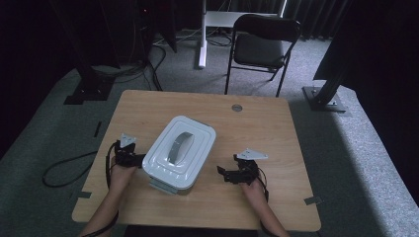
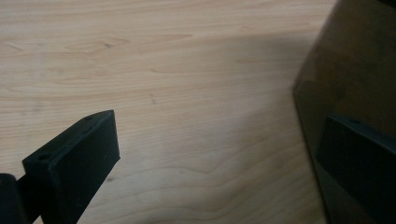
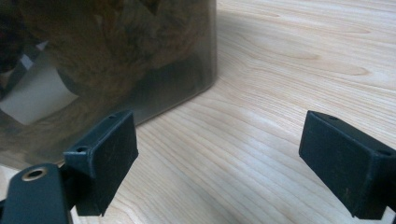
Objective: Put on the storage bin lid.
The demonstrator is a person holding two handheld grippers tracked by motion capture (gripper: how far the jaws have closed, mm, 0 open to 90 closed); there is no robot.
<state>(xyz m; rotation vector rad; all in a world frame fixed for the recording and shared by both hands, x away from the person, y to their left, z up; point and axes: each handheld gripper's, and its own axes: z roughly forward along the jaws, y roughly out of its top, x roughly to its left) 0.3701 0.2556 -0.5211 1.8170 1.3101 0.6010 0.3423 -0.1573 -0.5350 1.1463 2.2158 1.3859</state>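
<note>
High view: a lidded white box (image 1: 180, 153) (grey handle on top) is seen mid-table (image 1: 257, 123), the left gripper (image 1: 132, 159) spread wide against its side, the right gripper (image 1: 228, 174) likewise spread, nearby.

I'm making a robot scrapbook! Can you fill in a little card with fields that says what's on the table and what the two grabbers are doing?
Main thing: lidded box, white lid with a grey handle, see-through walls
Where: middle of the wooden table
Left gripper: open, at the box's left side, one jaw close against the wall
Right gripper: open, on the table to the box's right, apart from it
Behind the table: black folding chair
</note>
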